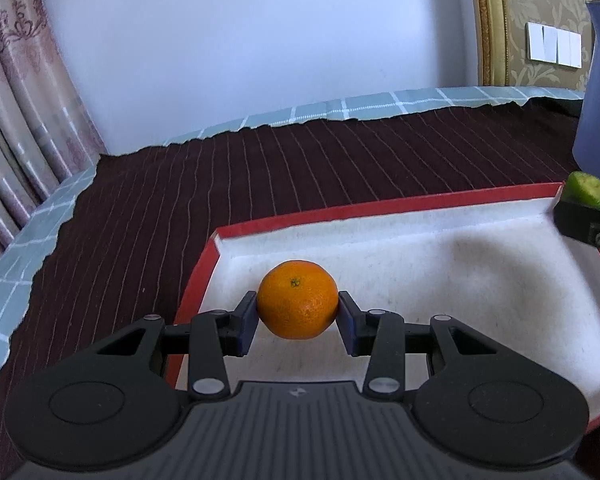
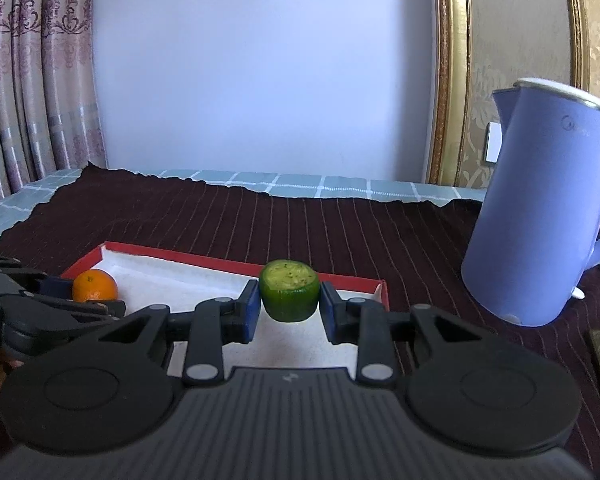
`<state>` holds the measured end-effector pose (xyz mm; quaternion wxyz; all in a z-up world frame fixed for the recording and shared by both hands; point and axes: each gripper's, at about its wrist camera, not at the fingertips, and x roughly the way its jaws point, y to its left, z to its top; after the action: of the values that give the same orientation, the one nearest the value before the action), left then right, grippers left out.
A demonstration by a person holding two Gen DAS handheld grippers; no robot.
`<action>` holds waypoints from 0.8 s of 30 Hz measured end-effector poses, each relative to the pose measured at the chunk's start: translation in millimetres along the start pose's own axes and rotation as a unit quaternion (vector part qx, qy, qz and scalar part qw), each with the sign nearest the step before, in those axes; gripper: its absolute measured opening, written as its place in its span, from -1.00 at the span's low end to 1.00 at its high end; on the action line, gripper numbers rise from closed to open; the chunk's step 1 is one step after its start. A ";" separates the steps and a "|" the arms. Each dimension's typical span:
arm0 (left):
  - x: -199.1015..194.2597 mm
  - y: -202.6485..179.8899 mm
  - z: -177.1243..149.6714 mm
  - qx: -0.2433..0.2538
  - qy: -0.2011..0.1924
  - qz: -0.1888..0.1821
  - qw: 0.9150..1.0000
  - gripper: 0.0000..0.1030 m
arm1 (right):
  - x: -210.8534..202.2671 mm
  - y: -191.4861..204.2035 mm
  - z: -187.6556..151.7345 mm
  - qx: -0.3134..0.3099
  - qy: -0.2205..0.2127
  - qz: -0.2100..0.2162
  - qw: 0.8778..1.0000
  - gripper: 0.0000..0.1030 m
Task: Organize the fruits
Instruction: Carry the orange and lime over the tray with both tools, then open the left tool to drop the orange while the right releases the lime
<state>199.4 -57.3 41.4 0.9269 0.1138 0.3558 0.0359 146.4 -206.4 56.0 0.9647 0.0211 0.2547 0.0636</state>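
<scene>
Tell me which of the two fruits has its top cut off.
The green fruit in the right claw: its top is sliced flat, showing pale flesh. The orange in the left claw is whole, with its stem dimple intact.

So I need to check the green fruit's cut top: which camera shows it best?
The right wrist view: the green fruit sits centred in the right gripper, its cut face up. The left wrist view shows it only partly, at the right edge.
</scene>
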 end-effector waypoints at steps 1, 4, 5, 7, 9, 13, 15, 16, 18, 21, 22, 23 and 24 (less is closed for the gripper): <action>2.2 -1.8 1.8 0.002 -0.001 0.001 1.000 -0.21 | 3.5 -0.5 0.1 0.000 0.003 -0.001 1.000 -0.43; 10.8 -8.9 6.5 0.012 -0.001 0.005 1.000 -0.21 | 16.9 -3.6 -0.4 0.003 0.016 -0.005 1.000 -0.43; 13.6 -11.3 8.0 0.015 -0.001 0.006 1.000 -0.21 | 20.6 -4.7 -0.9 0.005 0.020 -0.007 1.000 -0.43; 17.8 -15.9 10.8 0.018 -0.002 0.005 1.000 -0.20 | 27.7 -5.9 -2.2 0.007 0.027 -0.010 1.000 -0.43; 19.2 -19.1 12.3 0.020 -0.005 0.001 1.000 -0.19 | 32.9 -7.3 -3.9 0.011 0.033 -0.011 0.999 -0.43; 19.0 -25.5 14.6 0.027 -0.006 0.004 1.000 -0.03 | 36.6 -7.0 -6.1 0.005 0.037 -0.018 0.999 -0.21; 16.1 -27.9 14.4 0.031 -0.016 0.014 0.999 0.30 | 34.3 -7.9 -6.2 0.004 0.034 -0.020 0.999 -0.12; 13.8 -28.8 14.1 0.033 -0.022 0.019 0.999 0.44 | 33.1 -8.6 -6.3 0.005 0.033 -0.021 0.999 -0.08; 8.8 -29.4 13.6 0.039 -0.035 0.023 0.998 0.47 | 31.0 -9.8 -6.5 0.006 0.031 -0.025 0.999 0.05; 2.8 -30.0 12.7 0.047 -0.041 0.026 0.998 0.47 | 25.7 -7.5 -8.5 -0.002 0.023 -0.034 0.999 0.46; 1.2 -29.6 11.8 0.047 -0.042 0.025 0.998 0.47 | 23.5 -6.3 -9.1 -0.005 0.019 -0.037 0.999 0.59; -0.1 -28.7 11.1 0.046 -0.042 0.024 0.998 0.47 | 21.3 -5.0 -9.5 -0.008 0.016 -0.039 0.999 0.66; -1.2 -27.6 10.2 0.044 -0.041 0.024 0.998 0.47 | 19.8 -4.0 -9.4 -0.010 0.014 -0.040 0.999 0.68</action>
<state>204.9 -86.1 43.0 0.9339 0.1642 0.3155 0.0374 159.2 -207.7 37.9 0.9631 -0.0001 0.2678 0.0277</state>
